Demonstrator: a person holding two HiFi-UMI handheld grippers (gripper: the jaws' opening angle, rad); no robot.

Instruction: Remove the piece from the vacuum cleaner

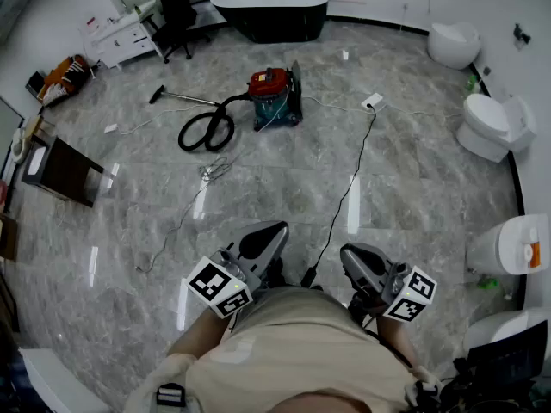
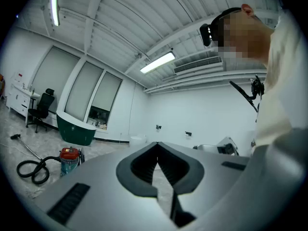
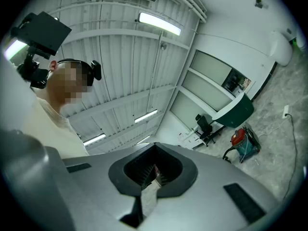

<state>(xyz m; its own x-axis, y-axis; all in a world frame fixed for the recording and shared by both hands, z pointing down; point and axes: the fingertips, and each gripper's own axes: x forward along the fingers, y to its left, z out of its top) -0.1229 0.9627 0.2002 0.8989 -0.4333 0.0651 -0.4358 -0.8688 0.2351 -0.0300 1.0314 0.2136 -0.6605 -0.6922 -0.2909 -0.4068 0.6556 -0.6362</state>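
Observation:
The vacuum cleaner (image 1: 274,93), a red-topped teal canister, stands on the marble floor far ahead of me. Its black hose (image 1: 207,132) lies coiled to its left, and the metal wand (image 1: 185,98) stretches further left. Both grippers are held close to my body, well short of the vacuum. My left gripper (image 1: 263,241) is shut and holds nothing. My right gripper (image 1: 362,261) is shut and empty too, tilted slightly upward. The left gripper view shows its gripper (image 2: 157,150) with the vacuum cleaner (image 2: 69,159) far off at lower left. The right gripper view shows its gripper (image 3: 155,170) with the vacuum cleaner (image 3: 244,143) at right.
A black cable (image 1: 349,188) runs from near my feet to a white power strip (image 1: 372,101). Toilets (image 1: 491,127) line the right wall. A dark bathtub (image 1: 271,11) and an office chair (image 1: 176,7) stand at the back. A dark low table (image 1: 60,170) sits at left.

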